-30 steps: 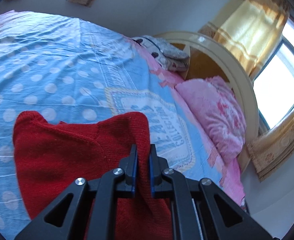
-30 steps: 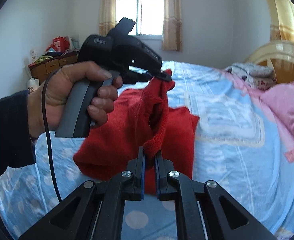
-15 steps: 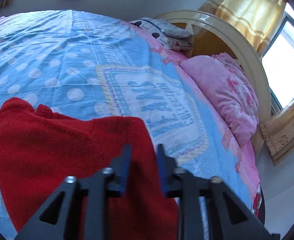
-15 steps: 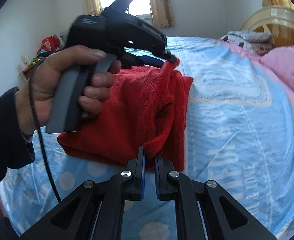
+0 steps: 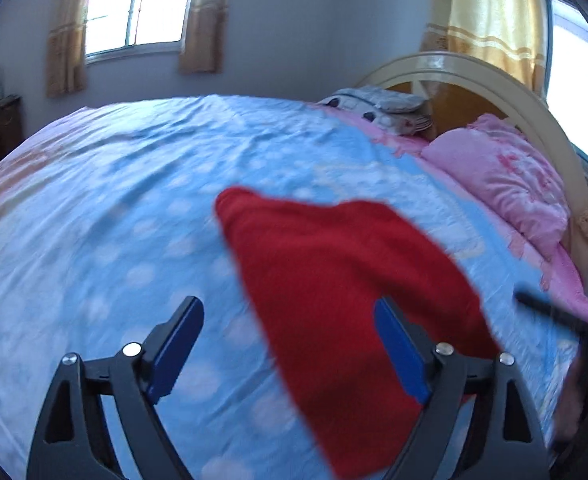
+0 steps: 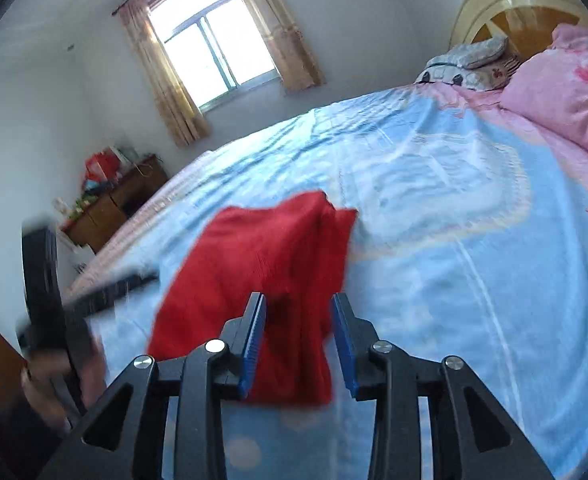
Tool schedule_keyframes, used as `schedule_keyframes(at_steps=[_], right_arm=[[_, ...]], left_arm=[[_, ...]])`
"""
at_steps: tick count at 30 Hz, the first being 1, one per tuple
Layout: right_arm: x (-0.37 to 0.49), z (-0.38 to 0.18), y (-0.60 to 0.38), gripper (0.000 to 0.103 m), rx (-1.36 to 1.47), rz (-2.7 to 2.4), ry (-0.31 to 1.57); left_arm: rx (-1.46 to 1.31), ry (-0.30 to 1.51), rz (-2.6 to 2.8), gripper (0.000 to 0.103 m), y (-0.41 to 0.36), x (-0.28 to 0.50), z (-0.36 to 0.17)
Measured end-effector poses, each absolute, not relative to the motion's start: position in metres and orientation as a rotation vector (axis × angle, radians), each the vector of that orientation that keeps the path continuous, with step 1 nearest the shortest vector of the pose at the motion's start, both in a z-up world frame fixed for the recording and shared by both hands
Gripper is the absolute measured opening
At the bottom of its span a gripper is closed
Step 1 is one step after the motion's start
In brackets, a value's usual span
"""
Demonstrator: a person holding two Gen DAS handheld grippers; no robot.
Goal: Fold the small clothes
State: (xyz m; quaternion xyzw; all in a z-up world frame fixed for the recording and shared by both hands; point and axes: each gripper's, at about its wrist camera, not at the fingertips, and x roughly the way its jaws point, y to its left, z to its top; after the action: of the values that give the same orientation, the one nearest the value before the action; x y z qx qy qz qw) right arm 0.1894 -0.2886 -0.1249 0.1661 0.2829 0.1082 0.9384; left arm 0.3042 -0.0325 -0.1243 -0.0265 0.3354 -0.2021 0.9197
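1. Nearest to us, the left hand-held gripper [image 5: 289, 344] stands with its jaws wide apart; they have just been opening. The red knit garment [image 5: 346, 292] lies under and between them, but neither blue pad presses on it.

2. The right hand-held gripper [image 6: 298, 340] has its jaws partly apart, also just opening. The garment's near fold sits in the gap, and we judge it released, with no pad clamped on the cloth.

3. The red knit garment rests on the bed [image 5: 93, 208], on the blue dotted cover, near its front edge and well short of the pink pillow [image 5: 506, 184]. In the right wrist view it shows as a doubled, roughly rectangular bundle with a raised fold at its far corner. Motion blur hides the finer creases.

4. Beyond the garment, toward the headboard [image 5: 494, 80], lies a grey folded bundle [image 5: 378, 106], apart from the work.

5. We judge the step in hand to be the release after a fold has been laid over.

6. The next move, in our judgement, calls for checking the edges for alignment, then regripping two corners of the garment for a further fold or smoothing.
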Motion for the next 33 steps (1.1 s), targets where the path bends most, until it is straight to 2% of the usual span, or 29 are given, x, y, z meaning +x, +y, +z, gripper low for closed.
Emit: schedule_keyframes(at_steps=[6, 8, 14, 18, 21, 23, 25, 29, 33], right_arm=[[0.270, -0.137, -0.272, 0.035, 0.379, 0.294, 0.751], [0.291, -0.152, -0.267, 0.014, 0.401, 0.291, 0.820], [0.268, -0.138, -0.279, 0.012, 0.351, 0.203, 0.751], [0.269, -0.151, -0.298, 0.012, 0.388, 0.153, 0.774], [0.277, -0.157, -0.299, 0.012, 0.404, 0.187, 0.776], [0.282, -0.153, -0.298, 0.017, 0.384, 0.179, 0.780], [0.282, -0.144, -0.294, 0.037, 0.350, 0.136, 0.770], [0.266, -0.103, -0.277, 0.037, 0.222, 0.058, 0.605], [0.276, -0.099, -0.236, 0.037, 0.126, 0.269, 0.653]], left_arm=[[-0.034, 0.741, -0.444, 0.089, -0.047, 0.296, -0.148], [-0.028, 0.741, -0.456, 0.089, -0.054, 0.293, -0.148], [0.008, 0.725, -0.476, 0.090, -0.060, 0.285, -0.147], [0.024, 0.753, -0.496, 0.094, -0.069, 0.288, -0.156], [0.046, 0.781, -0.500, 0.094, -0.074, 0.291, -0.159], [0.039, 0.786, -0.500, 0.095, -0.073, 0.290, -0.160], [0.029, 0.796, -0.505, 0.096, -0.071, 0.288, -0.162], [0.035, 0.796, -0.512, 0.096, -0.074, 0.286, -0.163], [0.048, 0.782, -0.520, 0.096, -0.076, 0.282, -0.162]])
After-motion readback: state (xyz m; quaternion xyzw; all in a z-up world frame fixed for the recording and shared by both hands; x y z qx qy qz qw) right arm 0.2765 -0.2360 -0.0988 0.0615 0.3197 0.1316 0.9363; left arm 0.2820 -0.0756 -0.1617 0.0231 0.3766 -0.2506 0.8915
